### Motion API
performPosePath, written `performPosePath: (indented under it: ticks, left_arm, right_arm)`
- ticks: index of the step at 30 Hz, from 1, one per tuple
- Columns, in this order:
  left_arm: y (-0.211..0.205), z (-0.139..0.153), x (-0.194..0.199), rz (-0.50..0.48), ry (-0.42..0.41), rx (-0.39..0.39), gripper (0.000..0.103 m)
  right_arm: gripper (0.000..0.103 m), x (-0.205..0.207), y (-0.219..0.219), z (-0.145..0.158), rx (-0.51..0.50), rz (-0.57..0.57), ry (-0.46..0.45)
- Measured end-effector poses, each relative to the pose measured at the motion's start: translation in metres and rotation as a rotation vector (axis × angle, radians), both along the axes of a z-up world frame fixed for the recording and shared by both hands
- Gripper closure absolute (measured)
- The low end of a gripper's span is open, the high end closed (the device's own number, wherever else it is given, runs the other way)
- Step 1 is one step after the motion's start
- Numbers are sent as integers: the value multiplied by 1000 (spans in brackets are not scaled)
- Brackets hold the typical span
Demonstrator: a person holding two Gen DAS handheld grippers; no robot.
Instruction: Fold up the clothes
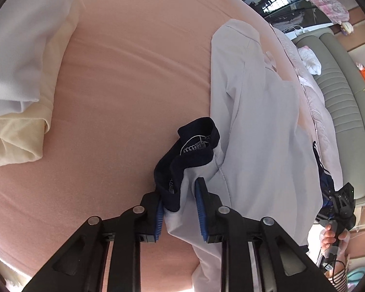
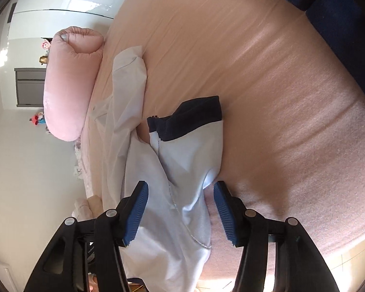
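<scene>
Pale grey garment (image 1: 260, 126) with navy band (image 1: 194, 143) lies on pink bed (image 1: 124, 77), at 3 o'clock side. Soft, light, floppy, slips easy.

Your left hand-held gripper (image 1: 180, 209) pinches cloth by navy band.

Your right hand-held gripper (image 2: 181, 213) stands half open, cloth between pads, not squeezed. Grab thick seam edge.

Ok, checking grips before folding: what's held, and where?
Left gripper pinches the grey garment by its navy band; right gripper is open, holding nothing.
</scene>
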State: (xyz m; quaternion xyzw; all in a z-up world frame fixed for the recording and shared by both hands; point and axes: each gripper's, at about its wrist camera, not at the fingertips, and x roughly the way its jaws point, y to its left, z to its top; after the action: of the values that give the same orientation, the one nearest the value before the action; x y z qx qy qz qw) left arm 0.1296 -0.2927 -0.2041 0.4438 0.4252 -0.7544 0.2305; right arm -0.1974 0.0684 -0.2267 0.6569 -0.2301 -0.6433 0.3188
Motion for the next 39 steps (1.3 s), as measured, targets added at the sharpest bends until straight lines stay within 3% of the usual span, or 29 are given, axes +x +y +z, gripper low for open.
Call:
performPosePath:
  ticks: [4, 8, 12, 16, 19, 21, 25, 28, 32, 33, 36, 39]
  left_arm:
    - [3, 5, -2, -42, -4, -36, 91]
    - [14, 16, -20, -123, -64, -168, 91]
    - [20, 28, -28, -182, -76, -267, 91]
    - [12, 26, -34, -169, -77, -249, 91]
    - [5, 18, -31, -125, -60, -146, 91]
    - [4, 14, -26, -108, -57, -98, 91]
    - [8, 13, -24, -111, -93, -133, 91]
    - [14, 18, -30, -124, -147, -245, 91]
    - [36, 24, -50, -231, -300, -523, 91]
    - [40, 25, -53, -250, -322, -554, 91]
    - [39, 25, -53, -235, -321, -516, 91]
    - [35, 24, -49, -215, -339, -514, 91]
  right_arm:
    - [38, 3, 20, -2, 10, -13, 18]
    - [32, -4, 14, -10, -38, -56, -4]
    - [32, -10, -19, -6, -20, 35, 67]
    - [32, -16, -39, -5, -11, 64, 110]
    - [46, -13, -42, -2, 48, 89, 145]
    - [64, -9, -43, 0, 99, 123, 185]
    - [85, -6, -44, 2, 165, 155, 225]
    - [95, 3, -53, 7, 256, 219, 323]
    - [99, 40, -88, 23, 535, 408, 635]
    - [99, 52, -97, 26, 598, 457, 729]
    - [100, 81, -114, 27, 750, 581, 949]
    - [100, 80, -110, 26, 821, 589, 976]
